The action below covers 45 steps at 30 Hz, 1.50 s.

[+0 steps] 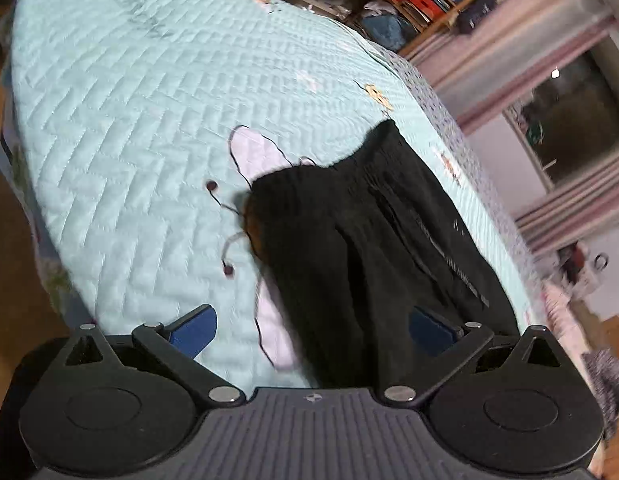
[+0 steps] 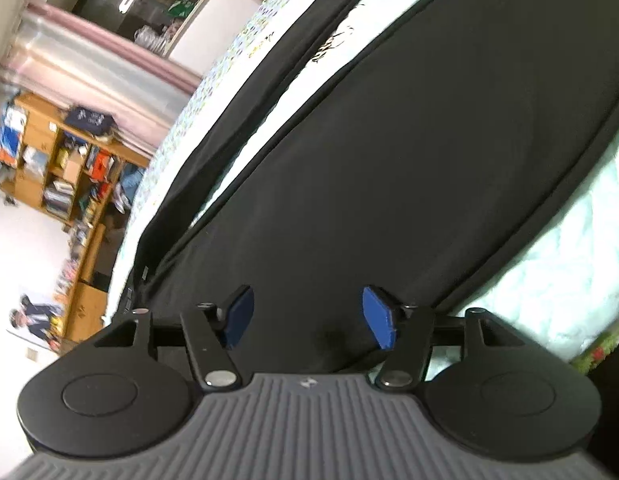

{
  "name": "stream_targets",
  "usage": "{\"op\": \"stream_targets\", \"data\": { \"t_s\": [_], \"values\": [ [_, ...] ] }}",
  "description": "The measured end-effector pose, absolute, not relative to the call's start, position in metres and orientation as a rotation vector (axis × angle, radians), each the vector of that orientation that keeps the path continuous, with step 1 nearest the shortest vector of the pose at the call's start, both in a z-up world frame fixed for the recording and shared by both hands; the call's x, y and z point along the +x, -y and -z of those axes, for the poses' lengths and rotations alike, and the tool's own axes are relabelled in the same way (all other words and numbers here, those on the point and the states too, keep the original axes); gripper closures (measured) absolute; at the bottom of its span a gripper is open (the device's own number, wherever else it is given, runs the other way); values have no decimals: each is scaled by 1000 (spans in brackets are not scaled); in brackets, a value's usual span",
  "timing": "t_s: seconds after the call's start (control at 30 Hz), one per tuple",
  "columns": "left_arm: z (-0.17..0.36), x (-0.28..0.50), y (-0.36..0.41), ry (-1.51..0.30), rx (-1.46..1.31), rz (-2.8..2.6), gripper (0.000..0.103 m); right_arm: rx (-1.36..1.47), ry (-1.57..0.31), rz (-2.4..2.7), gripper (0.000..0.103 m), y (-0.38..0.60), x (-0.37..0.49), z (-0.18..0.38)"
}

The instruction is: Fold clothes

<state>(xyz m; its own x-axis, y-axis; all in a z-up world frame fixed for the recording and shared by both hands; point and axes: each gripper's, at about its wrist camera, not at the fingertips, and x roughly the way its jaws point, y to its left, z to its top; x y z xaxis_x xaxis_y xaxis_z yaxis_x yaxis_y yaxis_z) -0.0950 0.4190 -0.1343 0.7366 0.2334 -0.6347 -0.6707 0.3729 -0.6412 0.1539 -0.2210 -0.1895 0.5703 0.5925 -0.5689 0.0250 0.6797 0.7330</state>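
Clearly, both grippers hover over a bed covered with a pale mint quilted bedspread [image 1: 121, 120] stitched in a herringbone pattern. Seen from the left wrist, a pair of black trousers [image 1: 361, 240] lies on the bedspread with its gathered waistband toward the far side, white pocket linings [image 1: 253, 152] turned out beside it, and thin drawstrings [image 1: 225, 216] with dark bead ends trailing onto the quilt. The left gripper [image 1: 313, 330] is spread wide, its blue pads apart, one over bare quilt and the other over the black cloth, pinching nothing. From the right wrist, the black trouser legs [image 2: 409, 140] stretch away in two long bands with a strip of bedspread between them. The right gripper [image 2: 307, 316] is also spread, blue pads well apart just above the dark fabric, empty. A wooden bookshelf [image 2: 69, 168] and striped curtains [image 1: 521, 32] stand beyond the bed.
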Motion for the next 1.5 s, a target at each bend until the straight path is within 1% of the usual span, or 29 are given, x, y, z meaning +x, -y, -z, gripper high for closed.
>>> {"op": "stream_targets", "data": {
  "t_s": [0.07,0.33,0.53,0.73,0.8,0.83,0.87,0.93,1.0,1.1,1.27,1.4,1.5],
  "values": [
    [138,-88,-428,-481,-1053,-570,1,735,-918,-373,35,219,156,189],
    [161,-70,-453,-463,-1140,-485,1,768,-913,-353,32,224,155,193],
    [173,-63,-471,-402,-1188,-396,1,729,-903,-355,24,210,159,190],
    [168,-41,-470,-415,-1112,-373,2,654,-897,-360,21,199,161,186],
    [166,-40,-467,-411,-1093,-383,18,634,-896,-363,21,197,161,185],
    [164,-40,-465,-418,-1080,-397,44,624,-895,-364,21,197,161,185],
    [162,-40,-464,-429,-1064,-409,75,620,-894,-365,21,196,161,184],
    [155,-37,-461,-469,-1009,-428,85,611,-893,-365,21,196,160,184],
    [144,-33,-452,-512,-916,-481,88,602,-892,-366,21,195,160,183],
    [129,-34,-440,-530,-848,-535,90,708,-850,-351,21,209,155,179],
    [116,-40,-433,-533,-830,-575,91,896,-617,-237,21,275,133,163],
    [113,-40,-435,-549,-838,-594,91,897,-550,-94,21,326,125,159],
    [111,-41,-437,-562,-843,-609,90,992,-517,7,20,363,124,172]
  ]
}}
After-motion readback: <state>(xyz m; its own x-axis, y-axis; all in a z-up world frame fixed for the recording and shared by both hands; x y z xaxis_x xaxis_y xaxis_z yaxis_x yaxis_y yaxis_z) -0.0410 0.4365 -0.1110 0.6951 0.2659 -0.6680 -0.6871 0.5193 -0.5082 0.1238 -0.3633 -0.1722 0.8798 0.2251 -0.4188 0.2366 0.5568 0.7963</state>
